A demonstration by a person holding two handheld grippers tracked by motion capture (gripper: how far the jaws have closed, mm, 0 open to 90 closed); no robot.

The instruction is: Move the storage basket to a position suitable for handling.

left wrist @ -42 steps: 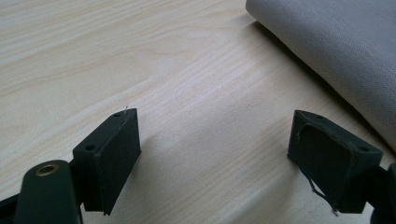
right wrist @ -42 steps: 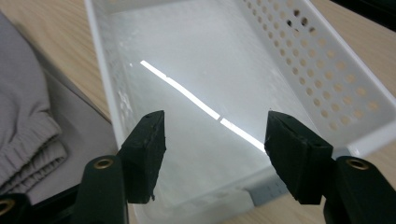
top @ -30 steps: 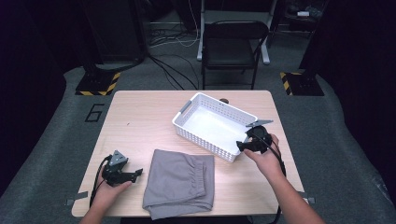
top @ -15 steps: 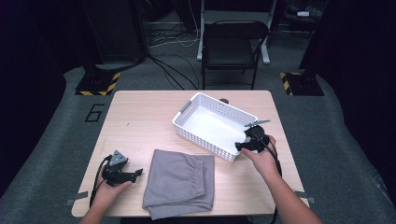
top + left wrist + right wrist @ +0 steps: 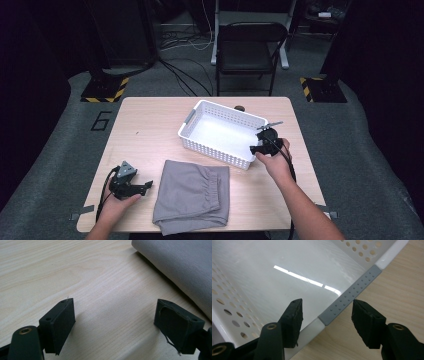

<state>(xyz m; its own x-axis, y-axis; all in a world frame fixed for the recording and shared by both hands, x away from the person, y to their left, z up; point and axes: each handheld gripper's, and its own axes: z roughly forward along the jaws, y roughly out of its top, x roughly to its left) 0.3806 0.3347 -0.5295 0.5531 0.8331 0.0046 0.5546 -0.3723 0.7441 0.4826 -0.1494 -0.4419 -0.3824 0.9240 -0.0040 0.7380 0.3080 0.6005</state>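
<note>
- High view: I see one white perforated plastic basket [image 5: 222, 132] on the far right half of the one pale wooden table [image 5: 150, 130], and one folded grey cloth garment [image 5: 192, 195] at the near edge, well apart from the basket's near wall. My right gripper [image 5: 261, 146] sits at the basket's right end; my left gripper [image 5: 142, 187] rests just left of the garment.
- Left gripper view: my left gripper [image 5: 113, 320] has its jaws spread wide over bare table [image 5: 75, 272], nothing between them. The grey garment [image 5: 180, 267] lies to the right, just beside one pad [image 5: 172, 325] but not touched.
- Right gripper view: my right gripper [image 5: 327, 317] straddles the basket's rim at the one grey dotted handle strip [image 5: 352, 297], one jaw inside the basket [image 5: 262, 270], one outside over the table. The jaws have just been closing, but the pads do not yet press the rim.
- To do this well, I judge I should centre the pads on the grey strip, keep them square to the rim, then squeeze firmly before moving the basket.
</note>
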